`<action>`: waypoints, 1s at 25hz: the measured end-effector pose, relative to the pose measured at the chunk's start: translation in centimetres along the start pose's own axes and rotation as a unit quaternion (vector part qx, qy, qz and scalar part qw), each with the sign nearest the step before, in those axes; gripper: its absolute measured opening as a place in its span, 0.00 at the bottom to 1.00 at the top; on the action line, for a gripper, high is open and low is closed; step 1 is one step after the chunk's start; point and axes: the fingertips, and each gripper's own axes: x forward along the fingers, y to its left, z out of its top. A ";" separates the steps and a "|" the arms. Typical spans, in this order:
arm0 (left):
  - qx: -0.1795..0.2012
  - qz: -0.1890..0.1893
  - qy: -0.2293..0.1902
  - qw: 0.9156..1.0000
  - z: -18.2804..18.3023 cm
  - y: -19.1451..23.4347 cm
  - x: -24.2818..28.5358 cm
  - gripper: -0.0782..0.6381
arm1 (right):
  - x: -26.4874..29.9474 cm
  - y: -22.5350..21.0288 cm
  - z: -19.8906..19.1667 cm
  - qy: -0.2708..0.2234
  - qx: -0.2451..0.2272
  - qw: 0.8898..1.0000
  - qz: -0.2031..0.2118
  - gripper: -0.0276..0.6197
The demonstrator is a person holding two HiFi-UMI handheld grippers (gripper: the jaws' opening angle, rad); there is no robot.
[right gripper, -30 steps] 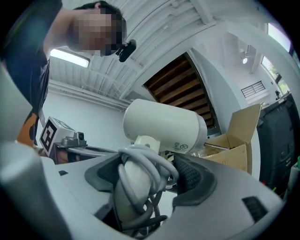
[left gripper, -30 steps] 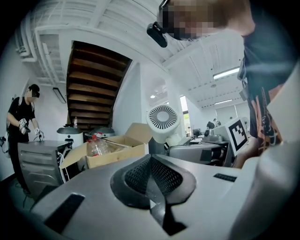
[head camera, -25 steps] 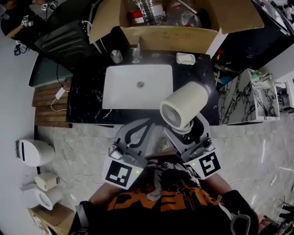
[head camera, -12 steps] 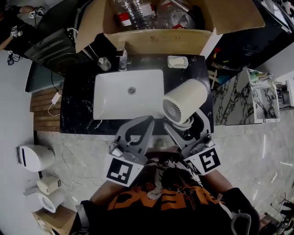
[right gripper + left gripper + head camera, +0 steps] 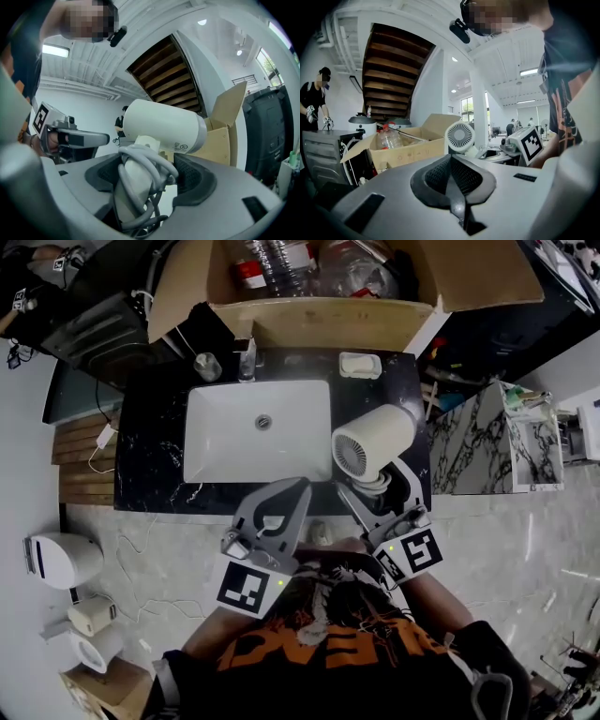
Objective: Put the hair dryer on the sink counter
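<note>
A cream hair dryer (image 5: 373, 442) hangs over the right front part of the black marble sink counter (image 5: 150, 460), its round rear grille facing me. My right gripper (image 5: 380, 486) is shut on its handle, which has the grey cord wound around it. In the right gripper view the handle and cord fill the gap between the jaws, under the dryer (image 5: 164, 124) barrel. My left gripper (image 5: 298, 491) hovers at the counter's front edge, shut and holding nothing. From the left gripper (image 5: 452, 176) view I see the hair dryer (image 5: 459, 137) grille to the right.
A white basin (image 5: 258, 427) is set in the counter, with a faucet (image 5: 247, 360), a cup (image 5: 207, 366) and a soap dish (image 5: 359, 364) behind it. An open cardboard box (image 5: 319, 320) of bottles stands at the back. A marble-patterned cabinet (image 5: 478, 442) stands to the right.
The right gripper has carried the hair dryer a little farther in over the counter's right front. The left gripper has kept its place and stayed shut.
</note>
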 end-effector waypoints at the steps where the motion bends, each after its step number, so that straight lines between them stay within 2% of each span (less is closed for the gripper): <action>1: 0.002 0.000 0.002 1.000 -0.3 0.2 0.1 0.14 | 0.1 -0.5 -0.9 0.012 -0.001 1.000 -0.008 0.58; 5: -0.019 0.003 -0.010 1.000 -0.8 0.4 1.0 0.14 | 0.2 -3.1 -4.4 0.062 -0.008 0.997 -0.039 0.58; 10: 0.003 -0.020 -0.007 1.000 -1.0 -0.4 2.3 0.14 | 0.3 -7.0 -7.5 0.085 -0.012 0.993 -0.080 0.58; 15: -0.028 -0.003 -0.024 0.999 -0.9 -0.4 2.6 0.14 | 0.8 -10.7 -11.8 0.130 -0.004 0.985 -0.110 0.58; 19: -0.026 -0.003 -0.022 0.999 -1.1 -0.7 2.9 0.14 | 1.3 -13.0 -15.2 0.162 0.022 0.978 -0.131 0.58; 25: -0.008 -0.004 -0.019 1.000 -0.5 -1.3 2.8 0.14 | 1.9 -15.2 -19.2 0.214 0.022 0.966 -0.144 0.58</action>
